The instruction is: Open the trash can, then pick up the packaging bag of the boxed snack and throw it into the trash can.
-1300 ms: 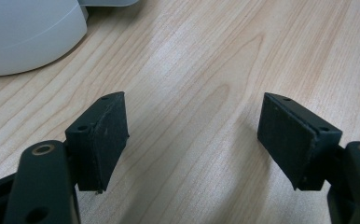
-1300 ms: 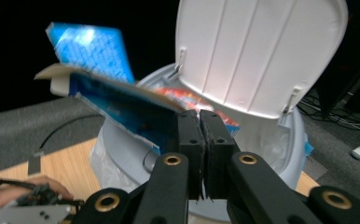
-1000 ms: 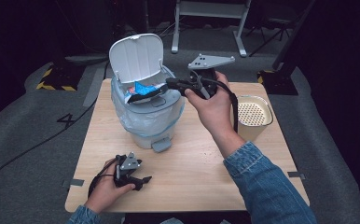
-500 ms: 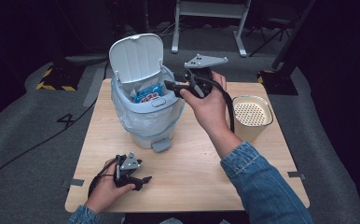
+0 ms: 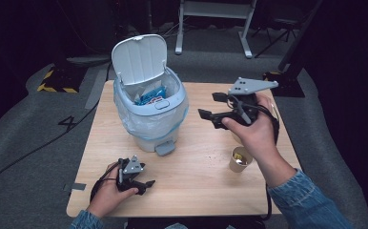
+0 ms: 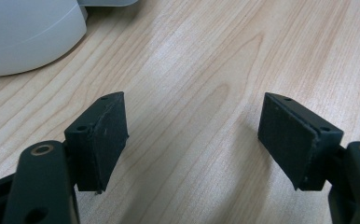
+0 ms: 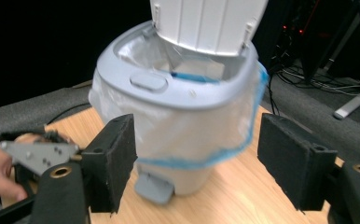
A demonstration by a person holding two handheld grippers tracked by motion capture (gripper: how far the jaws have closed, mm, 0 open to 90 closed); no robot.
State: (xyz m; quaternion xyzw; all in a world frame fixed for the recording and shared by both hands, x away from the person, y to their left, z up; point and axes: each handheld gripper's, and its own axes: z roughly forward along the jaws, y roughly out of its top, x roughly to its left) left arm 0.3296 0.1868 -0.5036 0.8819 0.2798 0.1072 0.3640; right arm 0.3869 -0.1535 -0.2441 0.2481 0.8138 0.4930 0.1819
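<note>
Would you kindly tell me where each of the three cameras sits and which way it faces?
High view: above the table, looking forward and down; both forearms, left claw, right claw.
Left gripper view: rides the left claw, facing the tabletop.
Right gripper view: rides the right claw, facing the pedal bin.
Shared: the bin's lid stands open.

Light from above falls evenly on the pale wooden table [image 5: 196,162] and makes only soft shadows, the room around it stays nearly black, and in the right gripper view the pedal bin [image 7: 178,116] looks slightly blurred and overbright.
</note>
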